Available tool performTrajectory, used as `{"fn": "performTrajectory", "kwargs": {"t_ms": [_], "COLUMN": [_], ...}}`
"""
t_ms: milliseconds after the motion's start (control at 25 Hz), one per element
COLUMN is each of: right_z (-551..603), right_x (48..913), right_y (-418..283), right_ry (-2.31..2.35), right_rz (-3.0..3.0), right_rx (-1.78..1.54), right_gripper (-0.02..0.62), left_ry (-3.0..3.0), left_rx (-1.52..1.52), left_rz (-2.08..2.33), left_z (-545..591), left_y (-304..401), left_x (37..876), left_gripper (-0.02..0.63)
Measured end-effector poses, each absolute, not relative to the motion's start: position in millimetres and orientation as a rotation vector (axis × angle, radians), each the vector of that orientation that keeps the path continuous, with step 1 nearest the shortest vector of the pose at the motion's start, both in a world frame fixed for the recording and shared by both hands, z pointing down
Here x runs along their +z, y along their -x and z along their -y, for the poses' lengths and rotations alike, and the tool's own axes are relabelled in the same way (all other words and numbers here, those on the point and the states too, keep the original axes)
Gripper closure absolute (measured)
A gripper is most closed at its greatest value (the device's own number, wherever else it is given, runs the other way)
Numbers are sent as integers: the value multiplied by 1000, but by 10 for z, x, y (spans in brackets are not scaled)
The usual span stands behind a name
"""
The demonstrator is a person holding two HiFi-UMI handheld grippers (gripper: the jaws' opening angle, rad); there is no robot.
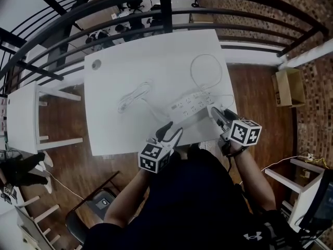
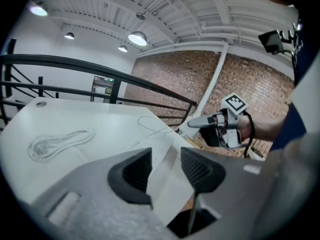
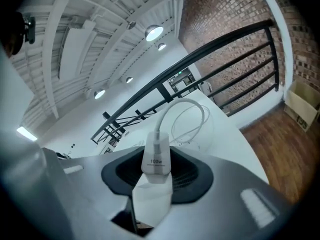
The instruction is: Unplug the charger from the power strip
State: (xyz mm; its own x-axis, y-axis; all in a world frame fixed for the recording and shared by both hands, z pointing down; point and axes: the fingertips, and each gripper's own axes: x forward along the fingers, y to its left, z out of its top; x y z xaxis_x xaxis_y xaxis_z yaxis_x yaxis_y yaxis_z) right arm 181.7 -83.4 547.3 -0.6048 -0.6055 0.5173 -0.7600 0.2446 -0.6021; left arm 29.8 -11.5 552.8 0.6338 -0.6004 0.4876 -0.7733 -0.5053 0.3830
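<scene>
White blocky charger [image 3: 156, 156] clamped in right hand-held gripper [image 3: 156, 174]; left hand-held gripper [image 2: 166, 173] gapes empty

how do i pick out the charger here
From the white table, go to its near right edge, where the right tongs hover. The charger is the small white block pinched in them, marked 100w, cable looping from it; the power strip alongside is long and flat.

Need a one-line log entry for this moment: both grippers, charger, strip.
left gripper: open, empty | right gripper: shut on charger, cable attached | power strip: beside right gripper | charger looks unplugged
</scene>
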Motion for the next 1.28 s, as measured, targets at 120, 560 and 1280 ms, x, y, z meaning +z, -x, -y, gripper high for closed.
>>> {"fn": "performTrajectory", "kwargs": {"t_ms": [120, 560, 1280], "right_z": [807, 497, 429], "right_x": [5597, 6254, 6462], "right_y": [-1905, -2118, -2171], "right_ry": [-1291, -1202, -1257], "right_rz": [2315, 2116, 2042], "right_rx": [1404, 1615, 1515], "right_gripper": [453, 453, 425], "left_ry": [-2263, -2253, -2243], "left_rx": [383, 417, 436], "left_rz": [1079, 1058, 1054], "left_z": [132, 112, 126], "left_y": [-271, -286, -269], "left_x": [5536, 5592, 5629], "left_gripper": [422, 426, 430]}}
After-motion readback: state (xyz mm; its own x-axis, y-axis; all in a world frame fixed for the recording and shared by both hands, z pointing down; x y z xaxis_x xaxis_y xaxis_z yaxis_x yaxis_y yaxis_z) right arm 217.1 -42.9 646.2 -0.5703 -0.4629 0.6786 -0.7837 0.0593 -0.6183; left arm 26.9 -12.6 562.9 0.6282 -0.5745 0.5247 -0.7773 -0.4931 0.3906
